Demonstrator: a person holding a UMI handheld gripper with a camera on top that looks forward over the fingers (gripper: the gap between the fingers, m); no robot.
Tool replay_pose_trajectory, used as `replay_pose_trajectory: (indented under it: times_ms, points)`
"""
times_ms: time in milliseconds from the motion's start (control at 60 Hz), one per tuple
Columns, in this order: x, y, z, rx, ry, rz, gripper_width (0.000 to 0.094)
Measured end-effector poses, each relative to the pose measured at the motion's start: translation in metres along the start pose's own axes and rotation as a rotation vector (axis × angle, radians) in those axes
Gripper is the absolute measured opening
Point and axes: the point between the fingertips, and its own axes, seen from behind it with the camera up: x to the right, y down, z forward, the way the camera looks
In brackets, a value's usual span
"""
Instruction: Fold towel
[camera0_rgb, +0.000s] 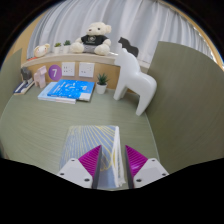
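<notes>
A pale towel (88, 143) lies on the greenish table (40, 125) just ahead of my fingers. One edge of it is raised into a thin upright fold (115, 150) that runs between the fingers. My gripper (114, 168) is shut on this fold, with the magenta pads (91, 160) close together on either side of it. The rest of the towel spreads flat to the left of the fold.
A white chair (136, 82) stands beyond the table on the right. Behind it a low wooden bench (60, 62) carries a teddy bear (96, 38), a black cat figure (127, 45), picture cards, a blue book (64, 92) and a small plant (101, 83).
</notes>
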Motion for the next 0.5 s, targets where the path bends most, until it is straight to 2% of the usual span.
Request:
replay_pose_trajectory:
  times_ms: [67,150,300,500]
  points:
    - [0.008,0.016,0.005,-0.036,-0.01,0.007,0.0544]
    - [0.01,0.015,-0.001,-0.026,-0.031,0.013,0.0597]
    - [0.001,-0.016,-0.043,0.041,-0.057,0.02,0.0743]
    - [-0.034,-0.073,-0.135,0.184,-0.116,0.072,0.0788]
